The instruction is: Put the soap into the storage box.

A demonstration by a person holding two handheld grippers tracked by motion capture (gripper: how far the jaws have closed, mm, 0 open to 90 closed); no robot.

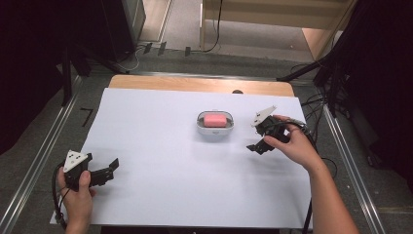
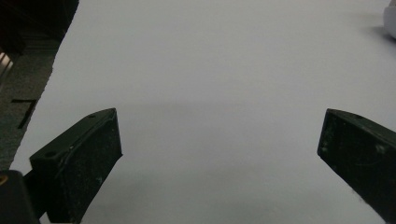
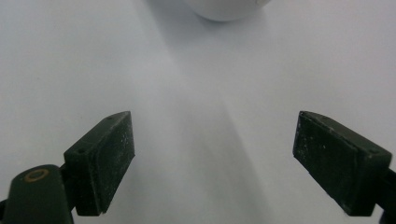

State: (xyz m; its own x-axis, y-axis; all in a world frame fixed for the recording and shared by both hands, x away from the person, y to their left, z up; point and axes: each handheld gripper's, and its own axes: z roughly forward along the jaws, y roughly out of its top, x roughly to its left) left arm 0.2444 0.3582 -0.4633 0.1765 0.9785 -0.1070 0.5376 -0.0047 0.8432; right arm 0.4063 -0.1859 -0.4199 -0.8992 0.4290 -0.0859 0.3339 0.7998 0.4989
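**Both grippers open, soap in dish just off right jaws**

Right hand [image 1: 297, 146]: forearm in from lower right, wrist bent inward, fingers wrapped round the black two-jaw right gripper [image 1: 256, 146], grey three-cornered plate tilted up on top. Jaws spread wide, nothing between them, bare white sheet underneath. No earlier frame to compare.

Left hand [image 1: 78, 192]: low at near-left corner, fist round the black two-jaw left gripper [image 1: 111, 168], pointing right across the sheet. Jaws wide apart too, empty.

Pink rounded soap bar [image 1: 215, 120]: lying inside the white oval plastic dish [image 1: 215, 130]. Dish just left of and slightly beyond the right gripper tips, near but not touching; white rim visible ahead of the jaws in the right gripper view [image 3: 224, 11]. Well apart from the left gripper, far ahead to its right.

Count: two grippers, two hands, one soap bar, one dish, one white paper sheet [image 1: 160, 170] over one wooden table [image 1: 195, 84].
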